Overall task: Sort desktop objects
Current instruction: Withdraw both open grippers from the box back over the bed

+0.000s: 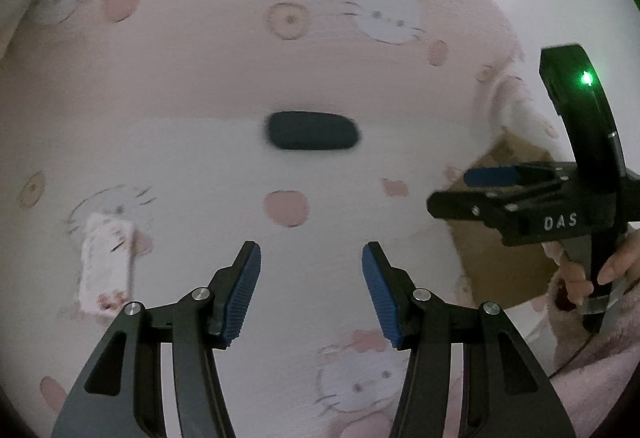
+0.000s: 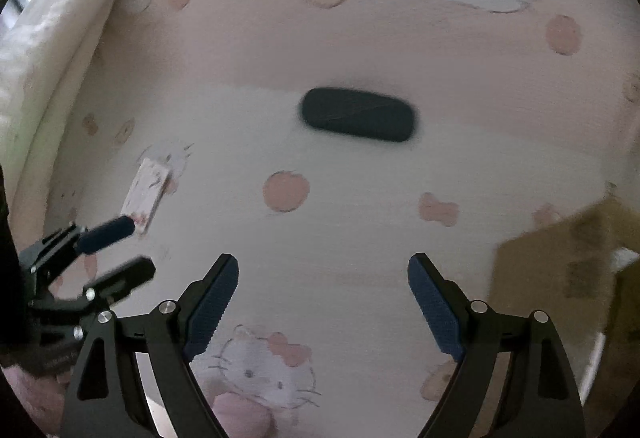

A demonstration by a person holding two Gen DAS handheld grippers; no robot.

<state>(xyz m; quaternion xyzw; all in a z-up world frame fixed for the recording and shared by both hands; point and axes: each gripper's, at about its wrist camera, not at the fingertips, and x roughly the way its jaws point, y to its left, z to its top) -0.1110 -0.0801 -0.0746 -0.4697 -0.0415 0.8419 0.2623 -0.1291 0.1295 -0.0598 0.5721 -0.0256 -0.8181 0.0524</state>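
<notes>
A dark oblong case (image 1: 311, 130) lies flat on the pink cat-print cloth, ahead of both grippers; it also shows in the right wrist view (image 2: 357, 114). A small white and pink printed pack (image 1: 106, 268) lies to the left, also seen in the right wrist view (image 2: 146, 195). My left gripper (image 1: 311, 294) is open and empty, above the cloth short of the case. My right gripper (image 2: 323, 302) is open and empty too. The right gripper shows at the right of the left wrist view (image 1: 476, 186). The left gripper shows at the lower left of the right wrist view (image 2: 120, 250).
A brown cardboard box (image 1: 502, 250) stands at the right, beside the right gripper; it also shows in the right wrist view (image 2: 568, 270). A white cushion or padded edge (image 2: 52, 50) runs along the left. The cloth (image 1: 280, 70) covers the whole surface.
</notes>
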